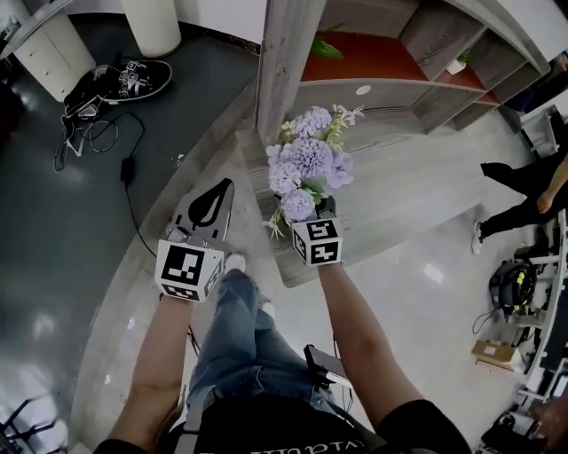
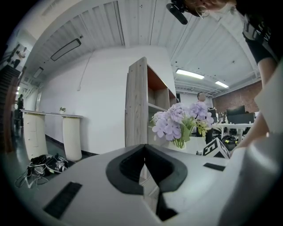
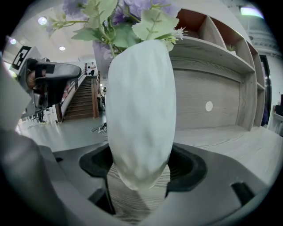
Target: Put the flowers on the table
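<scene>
A bunch of pale purple flowers (image 1: pixel 306 164) stands in a white vase (image 3: pixel 139 114). My right gripper (image 1: pixel 312 211) is shut on the vase's lower body and holds it upright above the near edge of the low light-wood table (image 1: pixel 399 191). In the right gripper view the vase fills the gap between the jaws of that gripper (image 3: pixel 139 170), with the wood surface (image 3: pixel 230 141) below and behind. My left gripper (image 1: pixel 222 188) hangs to the left of the vase, shut and empty. The left gripper view shows its jaw tips (image 2: pixel 144 150) meeting, with the flowers (image 2: pixel 179 121) to the right.
A wood shelf unit (image 1: pixel 373 58) with orange-backed compartments rises behind the table. Shoes and cables (image 1: pixel 115 84) lie on the dark floor at far left beside a white pillar (image 1: pixel 151 22). A person (image 1: pixel 524 191) stands at the right, near cluttered desks.
</scene>
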### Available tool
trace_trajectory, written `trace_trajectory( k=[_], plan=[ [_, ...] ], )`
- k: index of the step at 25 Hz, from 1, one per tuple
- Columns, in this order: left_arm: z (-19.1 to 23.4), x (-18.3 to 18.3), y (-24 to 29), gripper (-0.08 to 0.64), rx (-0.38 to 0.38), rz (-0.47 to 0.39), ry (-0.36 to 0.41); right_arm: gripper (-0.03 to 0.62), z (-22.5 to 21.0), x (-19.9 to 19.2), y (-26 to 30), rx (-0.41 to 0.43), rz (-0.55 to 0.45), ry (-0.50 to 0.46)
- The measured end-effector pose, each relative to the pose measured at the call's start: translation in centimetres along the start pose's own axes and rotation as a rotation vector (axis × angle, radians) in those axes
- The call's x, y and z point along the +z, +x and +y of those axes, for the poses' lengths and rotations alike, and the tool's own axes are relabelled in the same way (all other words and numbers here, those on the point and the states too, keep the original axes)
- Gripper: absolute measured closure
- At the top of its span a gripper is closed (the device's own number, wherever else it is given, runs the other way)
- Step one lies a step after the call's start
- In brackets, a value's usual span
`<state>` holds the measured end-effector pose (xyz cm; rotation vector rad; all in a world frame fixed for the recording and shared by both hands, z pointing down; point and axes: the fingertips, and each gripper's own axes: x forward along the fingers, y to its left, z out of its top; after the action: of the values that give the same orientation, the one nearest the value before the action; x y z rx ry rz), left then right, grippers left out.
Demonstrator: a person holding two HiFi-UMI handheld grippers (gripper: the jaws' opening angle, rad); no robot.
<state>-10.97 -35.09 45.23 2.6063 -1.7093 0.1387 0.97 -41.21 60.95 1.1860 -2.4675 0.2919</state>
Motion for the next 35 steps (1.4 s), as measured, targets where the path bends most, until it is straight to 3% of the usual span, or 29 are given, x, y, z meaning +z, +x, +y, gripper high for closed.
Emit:
trace_trajectory(
  k=[15, 28, 35],
  plan=[
    [-0.5, -0.8, 0.2, 0.549, -0.011, 0.023, -0.012, 0.215, -0.3, -0.3, 0.4, 0.001, -0.031, -0.024],
    [-0.3, 0.2, -0.6, 0.549, 0.006, 0.015, -0.019, 0.192, -0.2, -1.2, -0.2, -0.02, 0.04, 0.077],
    [-0.6, 1.7, -1.2, 0.549, 0.016, -0.008, -0.016, 0.187, 0.4, -1.5, -1.7, -0.009, 0.074, 0.077]
  ],
)
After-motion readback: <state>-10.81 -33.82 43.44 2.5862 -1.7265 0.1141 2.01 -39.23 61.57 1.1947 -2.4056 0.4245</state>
